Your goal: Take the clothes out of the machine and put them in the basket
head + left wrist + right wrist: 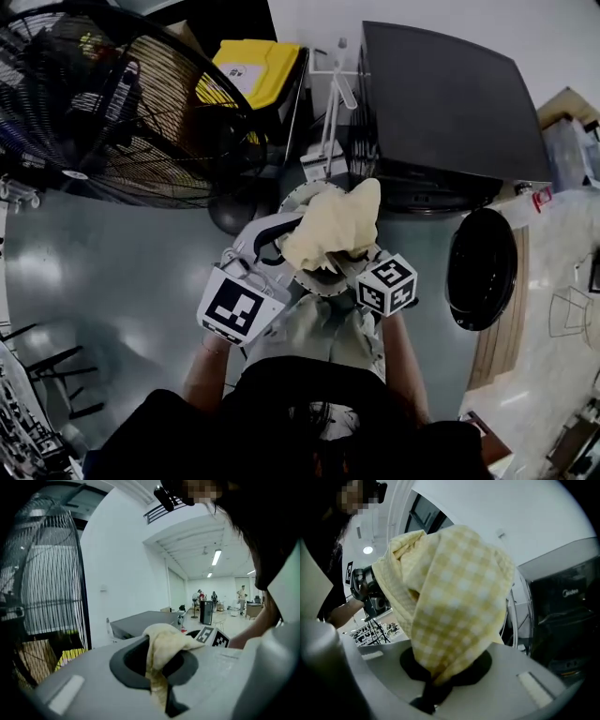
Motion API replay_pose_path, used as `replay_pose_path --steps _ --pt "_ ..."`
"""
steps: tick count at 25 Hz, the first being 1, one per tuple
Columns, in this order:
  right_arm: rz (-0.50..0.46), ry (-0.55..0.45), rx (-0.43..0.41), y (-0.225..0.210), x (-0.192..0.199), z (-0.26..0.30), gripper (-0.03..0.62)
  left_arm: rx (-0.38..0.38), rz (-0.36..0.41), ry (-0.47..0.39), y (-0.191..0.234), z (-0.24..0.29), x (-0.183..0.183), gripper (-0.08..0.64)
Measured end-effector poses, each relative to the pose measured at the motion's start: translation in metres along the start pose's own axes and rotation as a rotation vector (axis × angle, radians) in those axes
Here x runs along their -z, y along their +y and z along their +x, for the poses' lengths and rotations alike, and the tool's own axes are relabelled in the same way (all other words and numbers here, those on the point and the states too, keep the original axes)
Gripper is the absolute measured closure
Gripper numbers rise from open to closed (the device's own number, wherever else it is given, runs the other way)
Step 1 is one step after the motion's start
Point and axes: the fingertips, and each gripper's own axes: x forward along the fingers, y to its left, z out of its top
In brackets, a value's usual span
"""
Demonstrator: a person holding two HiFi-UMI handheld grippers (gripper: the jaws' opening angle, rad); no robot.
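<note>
A pale yellow checked cloth (333, 225) hung bunched in the air between the two grippers, in front of the boxy black machine (450, 103) and above the glossy grey floor (122, 272). The fingers of the left gripper (159, 691) were closed on one hanging fold of it. The fingers of the right gripper (431, 686) were clamped on another fold, where the fabric narrowed to a point.

Only the right gripper view showed the pattern clearly: small white and yellow squares across a broad, puffed drape. It also showed lettering on the machine's dark front. In the left gripper view the cloth looked plain cream and crumpled, with the right gripper's marker cube (213, 637) just behind it. Only this view showed people far off in a bright hall. The head view alone showed both grippers side by side, a large black wire fan (112, 103) at upper left and a yellow-lidded bin (253, 66) beside the machine.
</note>
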Motion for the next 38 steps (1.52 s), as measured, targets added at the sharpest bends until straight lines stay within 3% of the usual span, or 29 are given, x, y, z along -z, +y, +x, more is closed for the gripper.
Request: replay_pose_path --steps 10,14,18,22,27,31,33,36,38 --pt "0.114 0.209 0.221 -0.068 0.117 0.003 0.525 0.12 -0.055 0.241 -0.02 0.05 0.134 0.546" --pt "0.147 0.262 0.309 -0.094 0.154 0.004 0.515 0.122 -0.064 0.314 -0.025 0.069 0.179 0.546" --pt "0.169 0.329 0.407 -0.122 0.19 0.007 0.468 0.095 -0.119 0.386 -0.023 0.085 0.226 0.546" --pt "0.2 0.401 0.478 -0.143 0.226 0.008 0.322 0.086 -0.183 0.454 -0.022 0.1 0.273 0.546" --pt "0.261 0.392 0.524 -0.152 0.254 -0.001 0.278 0.052 -0.257 0.599 -0.019 0.111 0.341 0.546" --pt "0.311 0.361 0.533 -0.148 0.266 -0.008 0.278 0.067 -0.267 0.734 -0.035 0.115 0.389 0.542" --pt "0.322 0.35 0.529 -0.146 0.269 -0.009 0.279 0.114 -0.27 0.788 -0.048 0.117 0.407 0.499" --pt "0.326 0.329 0.529 -0.146 0.269 -0.009 0.286 0.209 -0.294 0.854 -0.07 0.119 0.425 0.356" --pt "0.325 0.306 0.533 -0.147 0.265 -0.008 0.297 0.248 -0.312 0.856 -0.078 0.122 0.426 0.337"
